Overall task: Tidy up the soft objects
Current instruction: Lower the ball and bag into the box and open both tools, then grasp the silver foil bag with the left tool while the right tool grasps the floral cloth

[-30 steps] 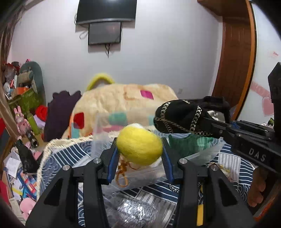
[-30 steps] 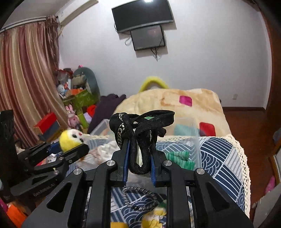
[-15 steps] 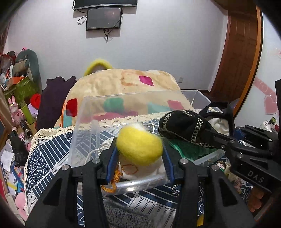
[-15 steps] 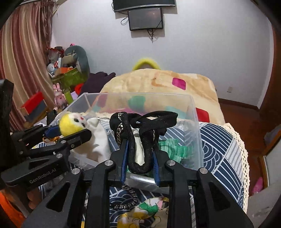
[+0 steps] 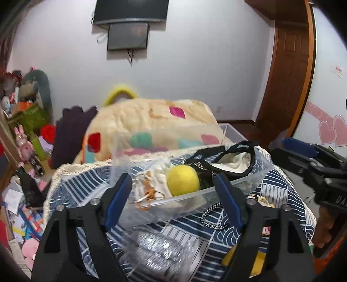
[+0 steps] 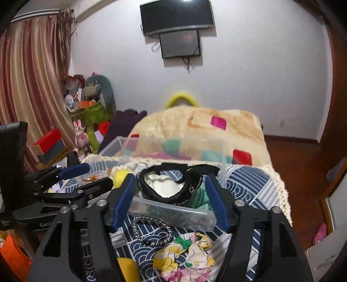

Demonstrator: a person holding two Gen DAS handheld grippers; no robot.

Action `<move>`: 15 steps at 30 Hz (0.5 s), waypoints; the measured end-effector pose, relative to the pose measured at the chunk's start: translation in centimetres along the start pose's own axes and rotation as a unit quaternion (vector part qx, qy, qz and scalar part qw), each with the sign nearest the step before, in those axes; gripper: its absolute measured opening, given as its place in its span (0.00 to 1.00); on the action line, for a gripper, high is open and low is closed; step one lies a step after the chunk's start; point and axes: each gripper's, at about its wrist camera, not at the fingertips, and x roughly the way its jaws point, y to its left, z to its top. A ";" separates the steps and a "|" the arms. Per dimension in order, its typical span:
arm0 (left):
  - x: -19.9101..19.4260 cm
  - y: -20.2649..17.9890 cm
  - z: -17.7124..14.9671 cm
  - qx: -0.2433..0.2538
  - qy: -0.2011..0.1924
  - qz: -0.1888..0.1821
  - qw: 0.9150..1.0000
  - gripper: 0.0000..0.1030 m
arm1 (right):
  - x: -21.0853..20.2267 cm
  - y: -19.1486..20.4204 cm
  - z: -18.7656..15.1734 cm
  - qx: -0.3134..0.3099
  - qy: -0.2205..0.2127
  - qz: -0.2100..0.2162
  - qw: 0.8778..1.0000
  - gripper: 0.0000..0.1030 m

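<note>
Both tongs are let go now. Half a second ago the left gripper was clamped on the yellow plush ball and the right gripper was clamped on the black chain-trim bag; in these frames both sets of jaws are spread wide with nothing between them, and the 2 items sit inside the clear plastic bin on the blue-and-white patterned cloth. So I'd call that 2 soft things sorted, and what's loose outside the bin looks like the next batch. Going near to far in the left view: right under the fingers there's a crinkly silver bundle, blurry enough that I can't say what it is, then the bin's near wall, then the ball resting against some white fabric with orange cord, with the bag just to its right. Behind all that is the cream blanket with colored squares, then the wall with the TV. The right view picks up stuff the left one barely shows: a floral cloth lying in front of the bin and a braided chain loop just beside it, neither in the bin yet. It also shows the bag lying open with something white inside. The left view is the only one with a clear look at the ball; from the right it's mostly hidden behind the other gripper.
</note>
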 end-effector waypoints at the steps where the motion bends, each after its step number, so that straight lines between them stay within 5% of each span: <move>1: -0.6 0.1 -0.1 0.001 -0.005 0.003 1.000 0.87 | -0.6 0.1 0.0 -0.002 -0.007 -0.003 1.000 0.70; 3: -1.8 0.5 -0.6 0.001 -0.012 0.005 1.000 0.95 | -1.7 0.2 0.0 -0.009 -0.020 -0.008 1.000 0.75; 15: -2.7 2.5 -6.2 0.013 0.043 0.032 0.998 0.95 | -2.1 -0.3 -4.4 -0.005 0.009 -0.031 0.999 0.78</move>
